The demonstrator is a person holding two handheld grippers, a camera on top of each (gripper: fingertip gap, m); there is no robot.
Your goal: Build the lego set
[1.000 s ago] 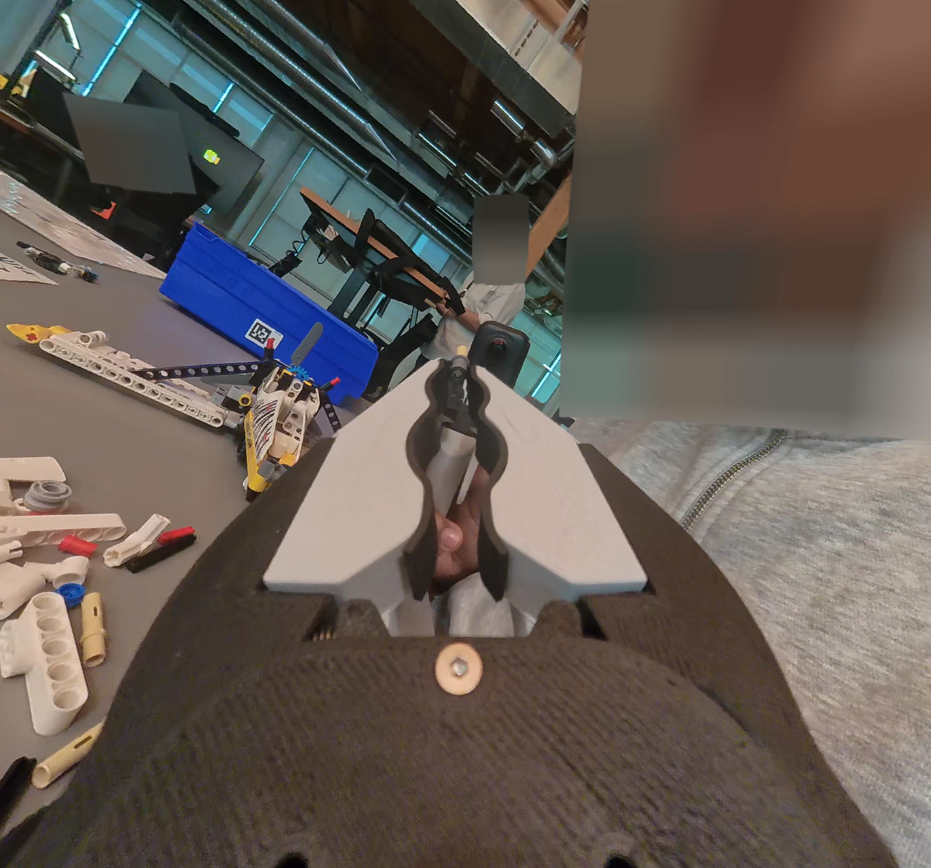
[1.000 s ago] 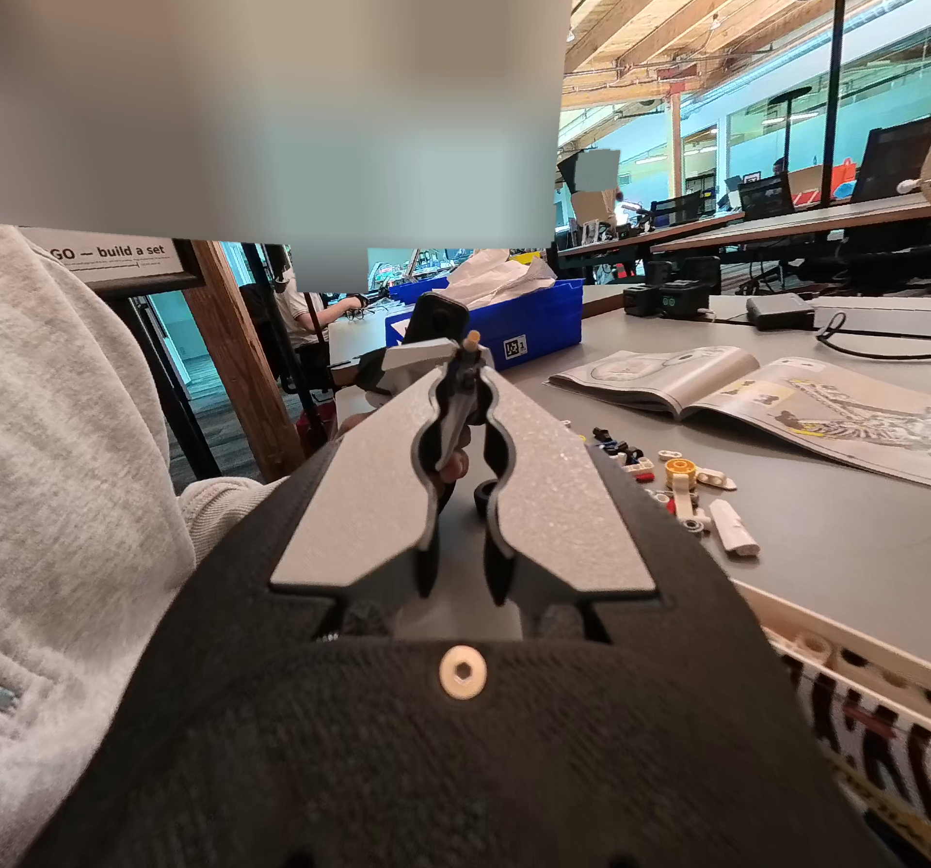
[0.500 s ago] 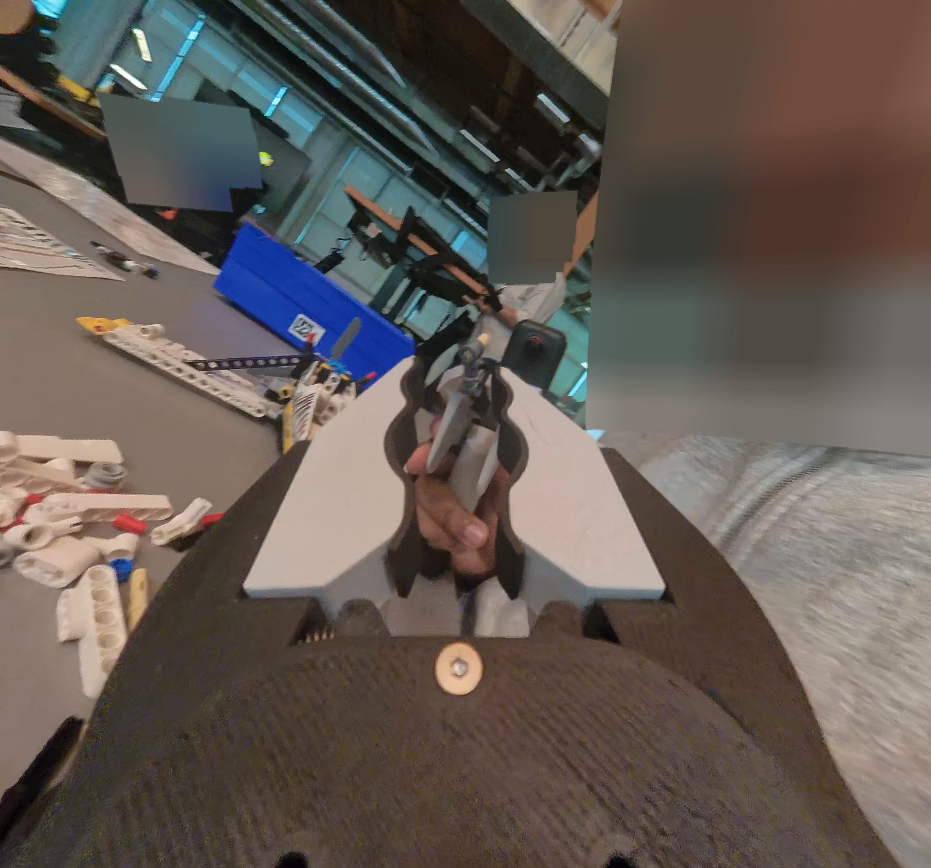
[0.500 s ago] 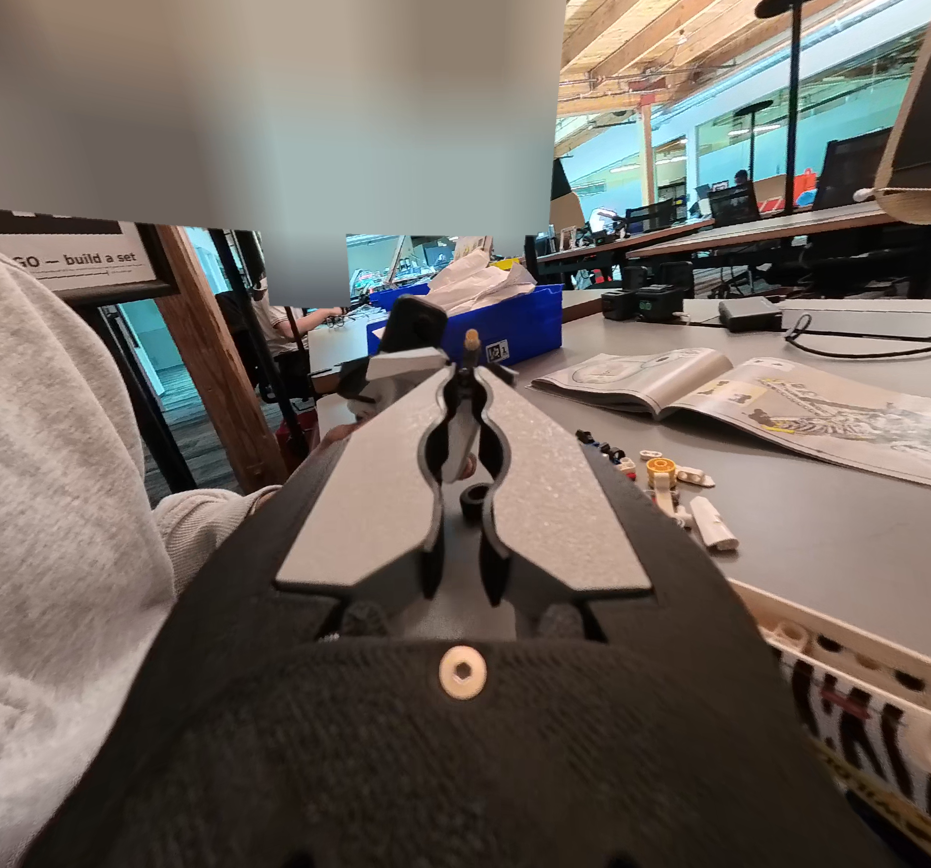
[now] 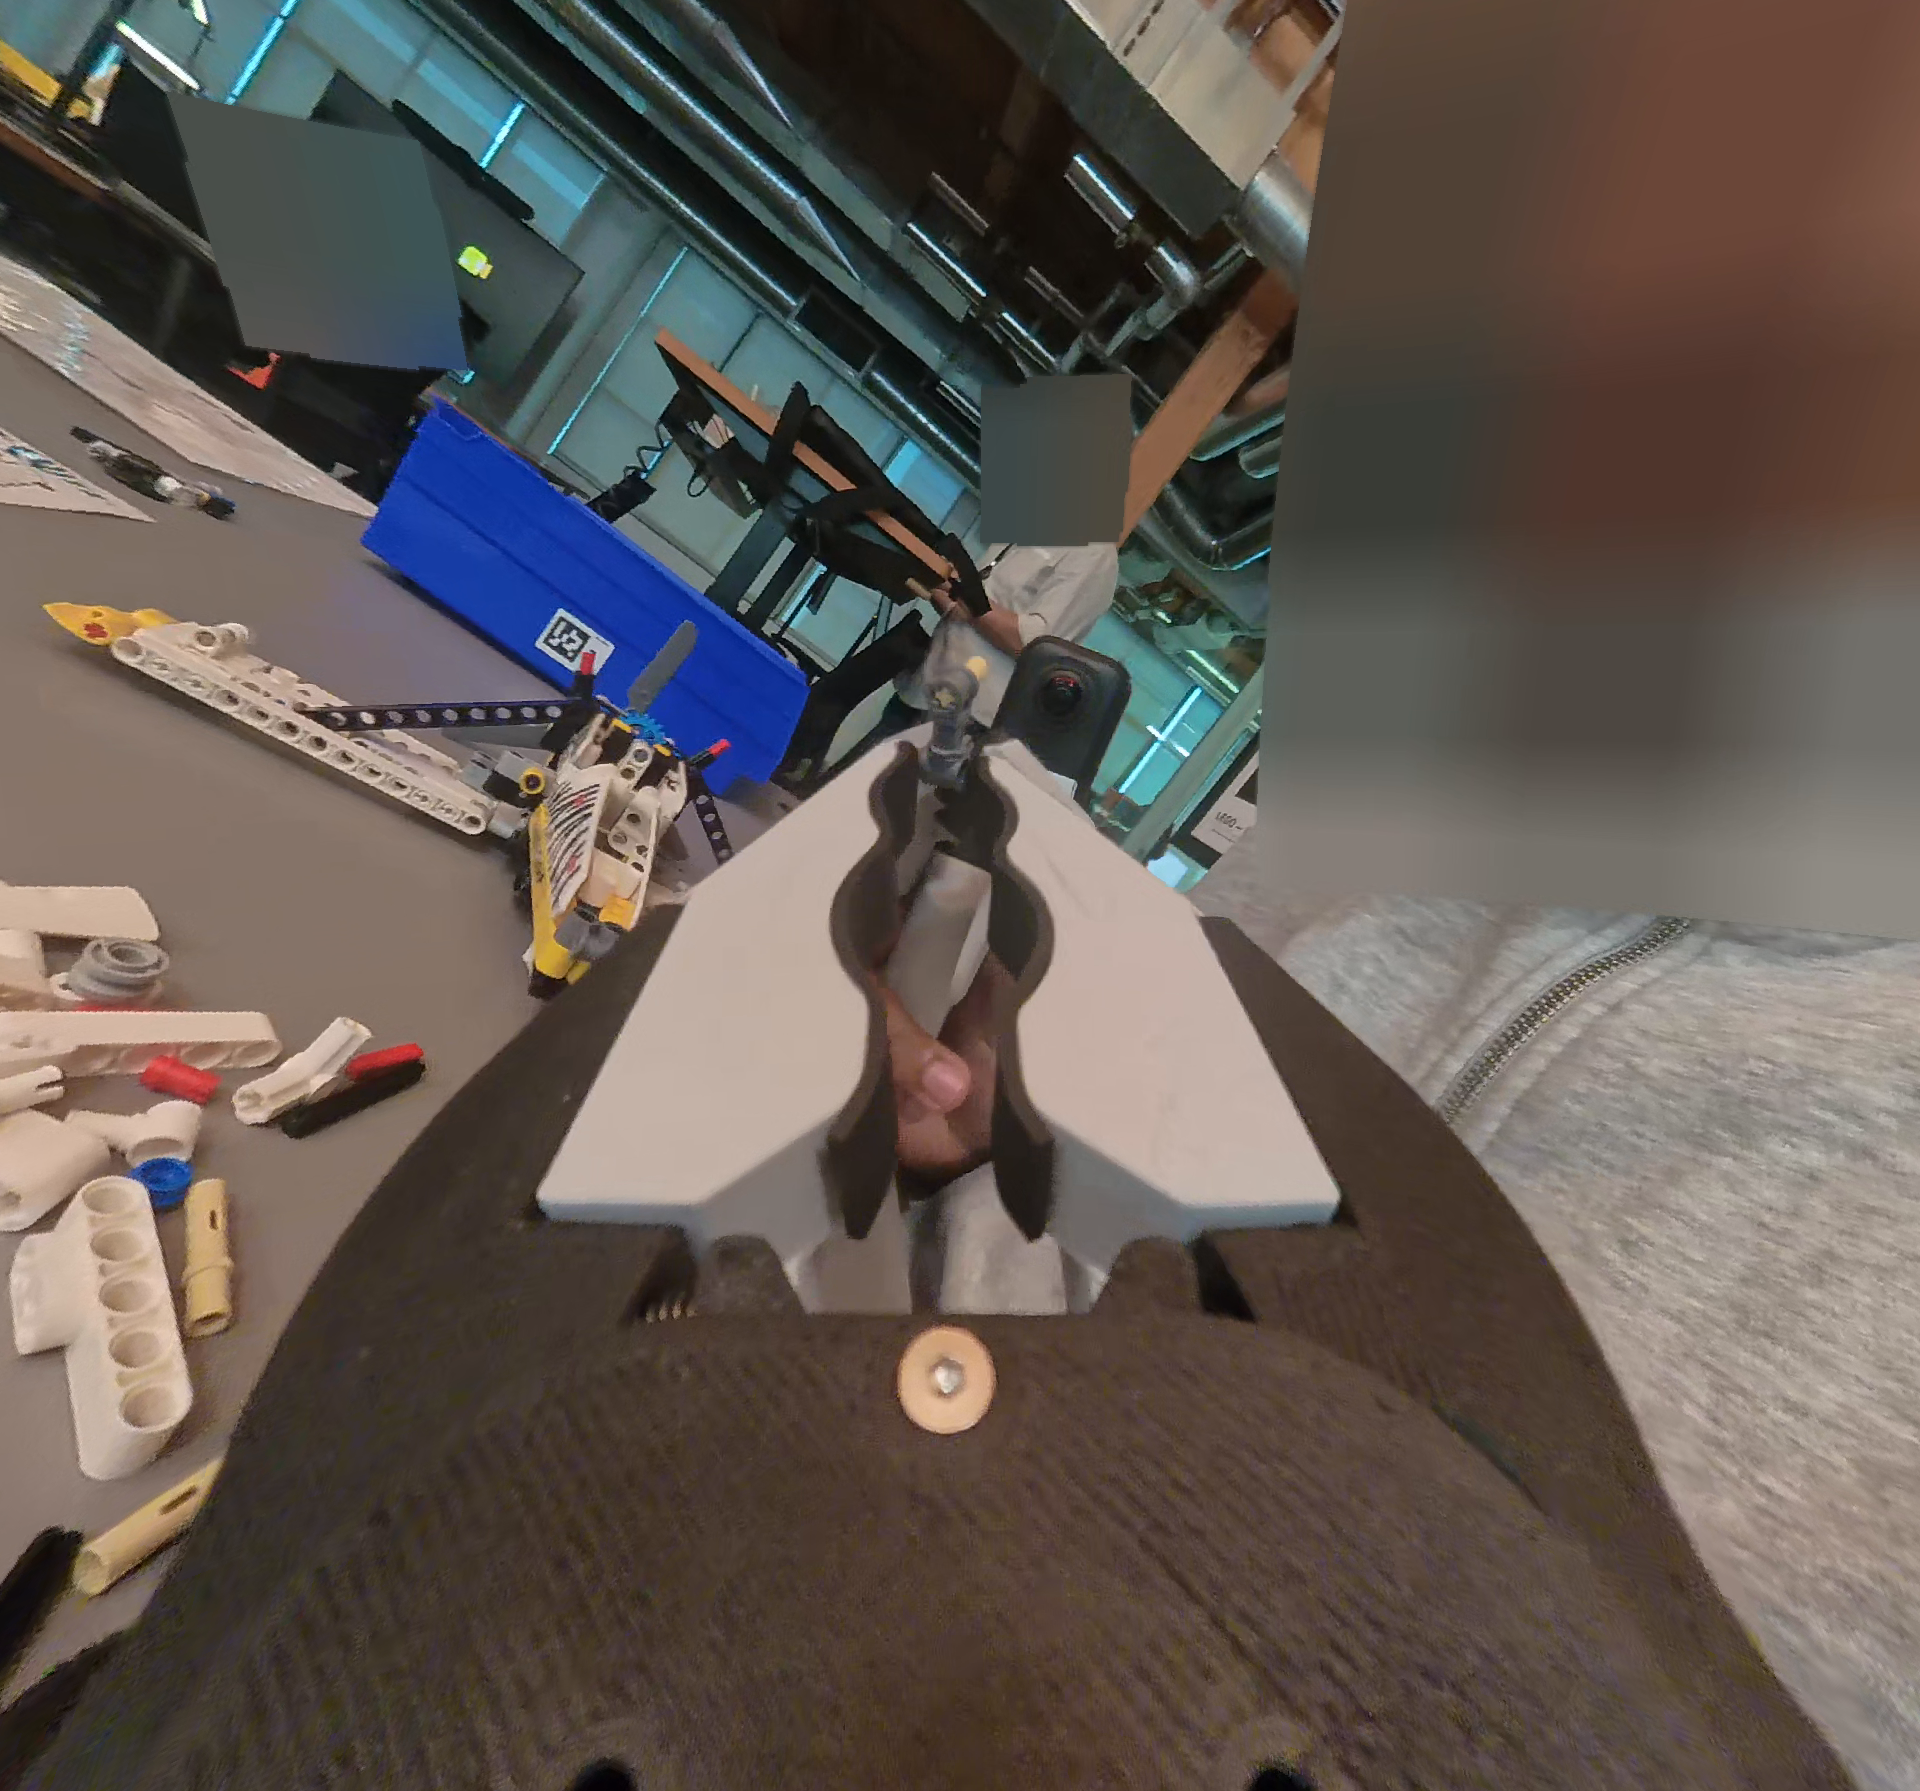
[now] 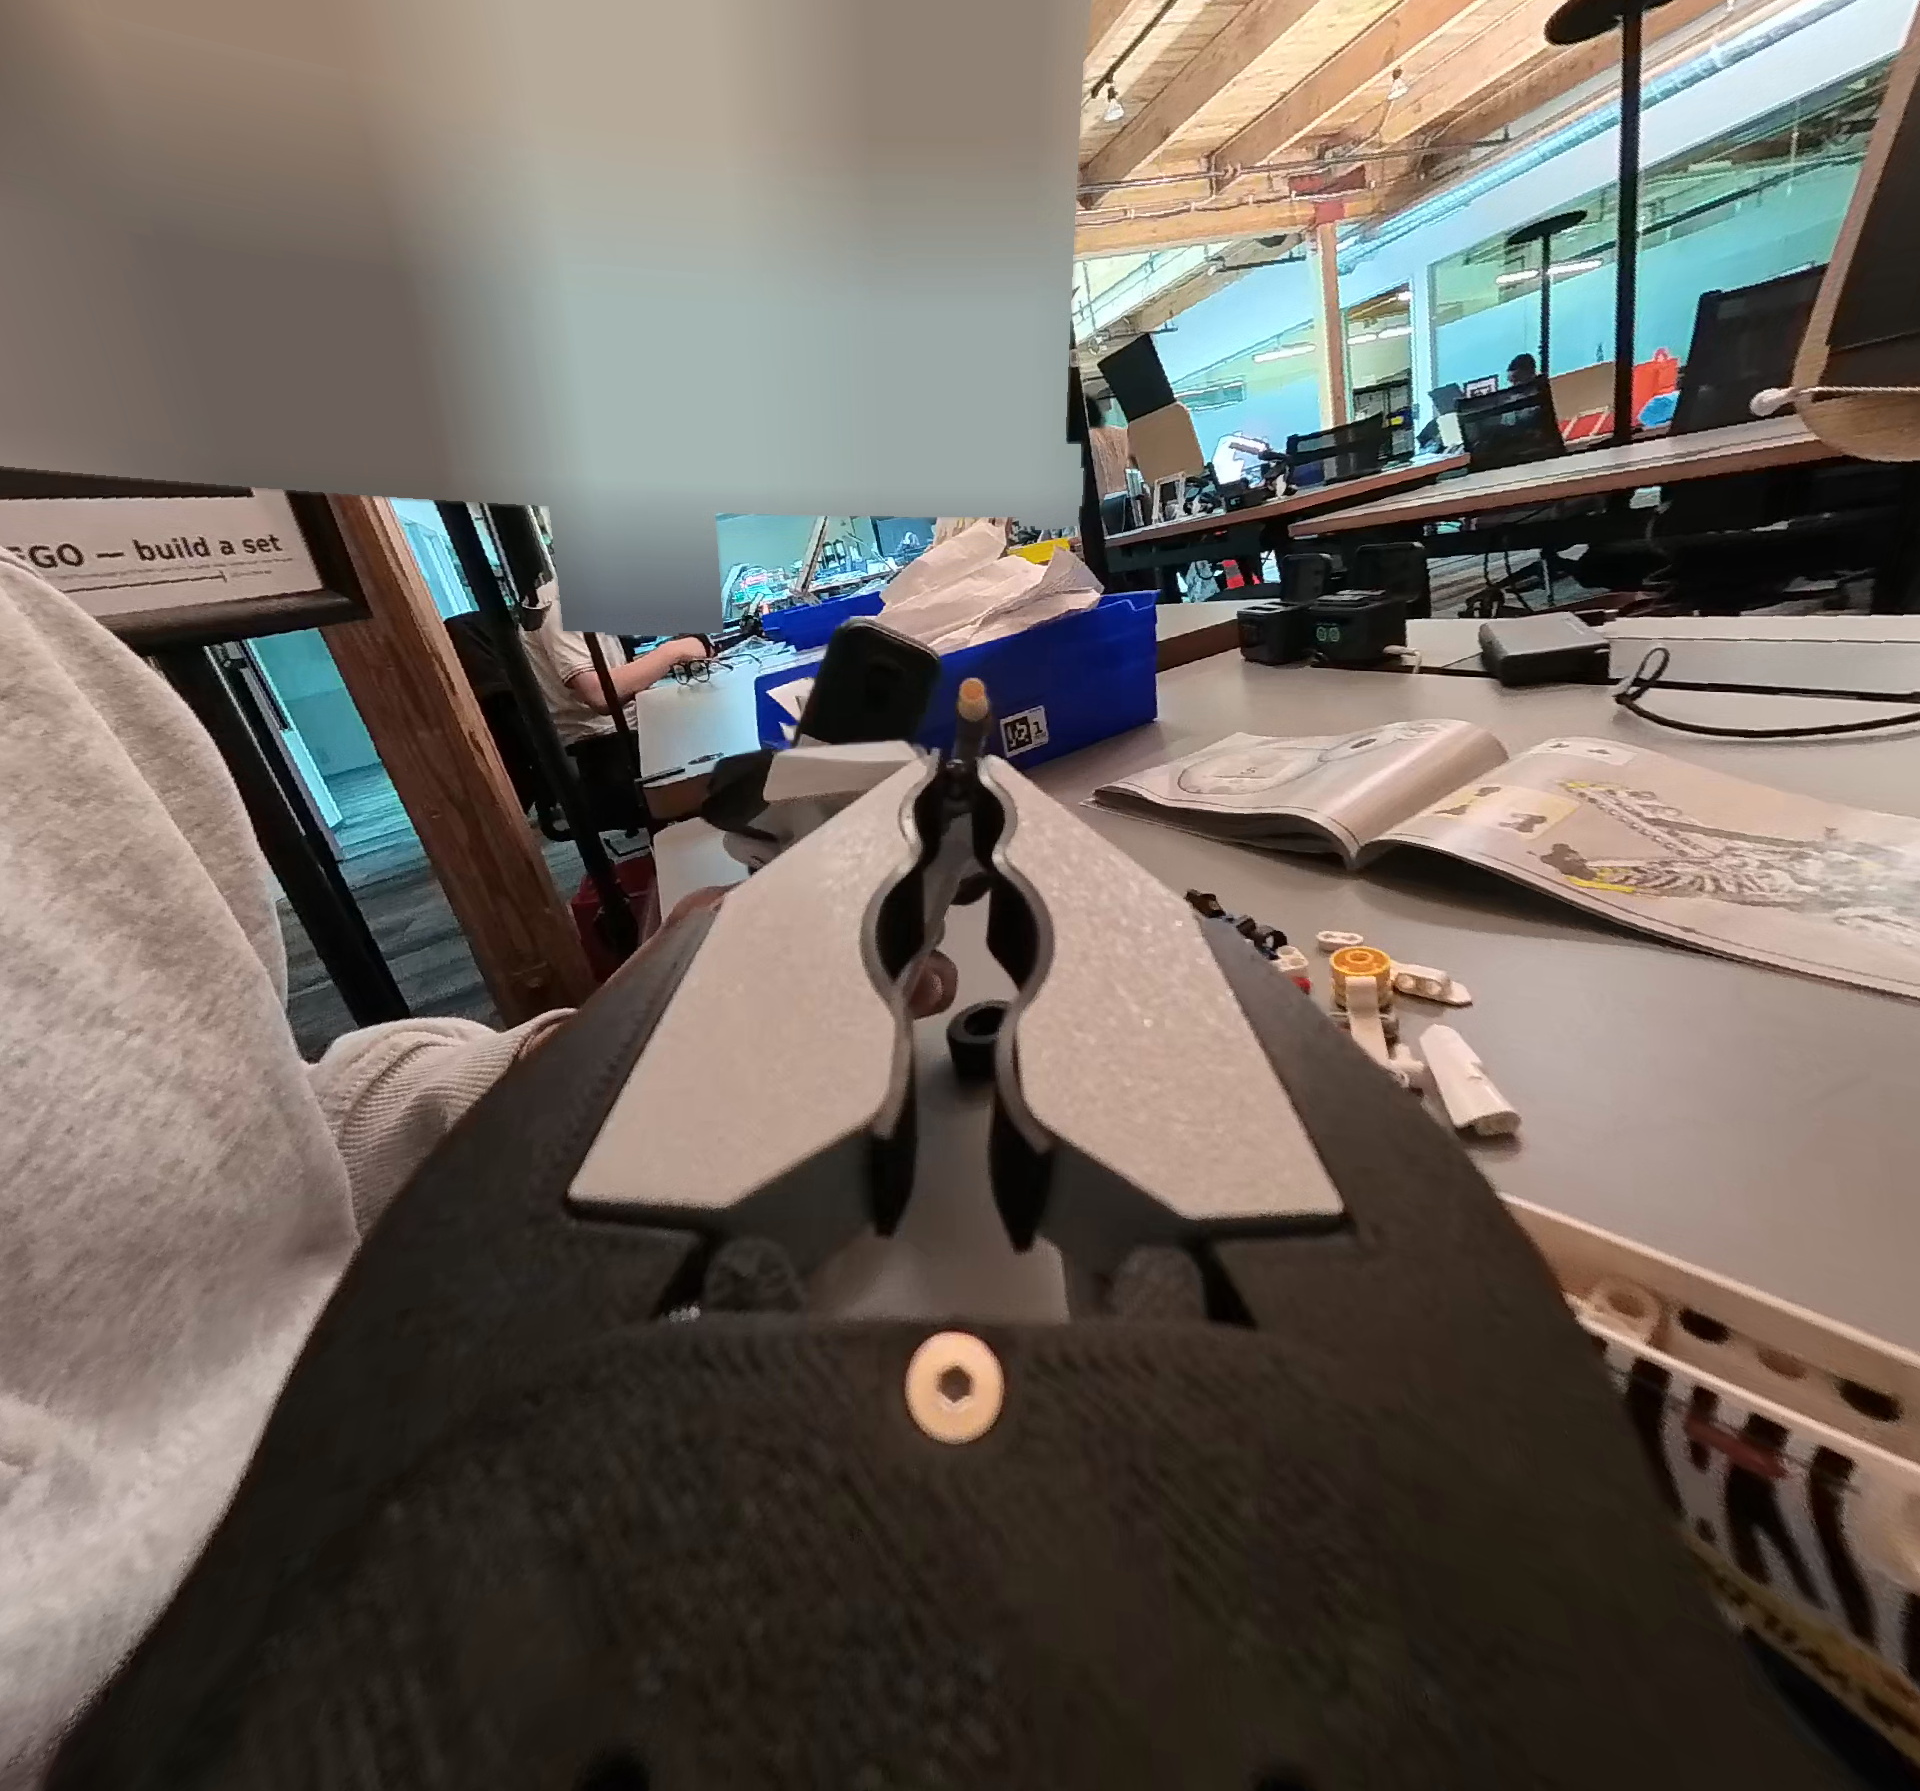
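Note:
My left gripper (image 5: 948,775) is shut on a small grey connector (image 5: 943,702) with a tan pin tip, which stands up out of its fingertips. My right gripper (image 6: 958,785) is shut on a thin black axle (image 6: 964,744) with a tan tip. The two grippers meet tip to tip in the air at the table's near edge; the left one shows in the right wrist view (image 6: 821,775). A part-built yellow and white helicopter model (image 5: 603,827) lies on the grey table (image 5: 312,858), joined to a long white beam (image 5: 281,713).
Loose white, red, tan and blue pieces (image 5: 114,1253) lie at the left. More small pieces (image 6: 1371,993), a black bush (image 6: 977,1040) and an open instruction booklet (image 6: 1455,827) lie at the right. A blue bin (image 6: 1039,671) stands behind. A grey sleeve (image 6: 156,1014) is close. My two grippers' fingertips are within a few centimetres of each other.
Both grippers stay shut and tip to tip. The left view swung right and came back. The tan-tipped piece now stands a little higher above the fingertips.

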